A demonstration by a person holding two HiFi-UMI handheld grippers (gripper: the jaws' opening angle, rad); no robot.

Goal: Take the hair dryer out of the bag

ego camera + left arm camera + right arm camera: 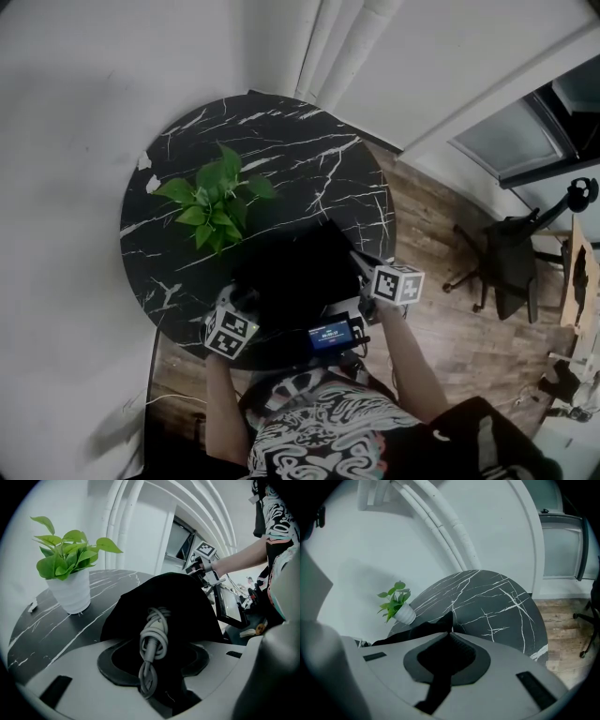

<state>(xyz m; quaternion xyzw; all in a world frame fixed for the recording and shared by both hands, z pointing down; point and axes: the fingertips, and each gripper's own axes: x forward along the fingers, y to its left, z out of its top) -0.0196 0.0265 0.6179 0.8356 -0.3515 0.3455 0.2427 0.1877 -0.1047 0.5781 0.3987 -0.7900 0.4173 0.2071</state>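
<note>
1. At the lower middle of the head view, the black bag (295, 272) lies on the round marbled tabletop (309, 159) between the two tools. The plant (216, 202) stands just beyond it, toward the upper left.
2. The right tool (451, 633) is closed tight on a fold of the bag's cloth. It lifts that edge so the bag stands like a tent, its mouth facing the left tool (153, 645). That pinch is best held firm and high, so the mouth does not sag shut.
3. The left tool has its jaws wide, one on each side of a coiled grey cord (157, 620) at the bag's mouth. Neither pad looks to be pressing on it.
4. The hair dryer itself shows in no view. It is probably inside the bag, behind the cord, which is most likely its own.
5. The cord alone would make a poor handle, since its loops could slip or unwind. It would be better to reach deeper for the dryer's body, or to close on the thickest part of the bundle.
6. The pull should then run toward the lower edge of the head view, slow and low, directly away from the right tool's pinch.
7. Loose cloth lies beside the cord between the left jaws. If it is caught in the grip, the bag will drag along. The small screen (330, 335) at the near edge of the tabletop sits close to the pulling path.
</note>
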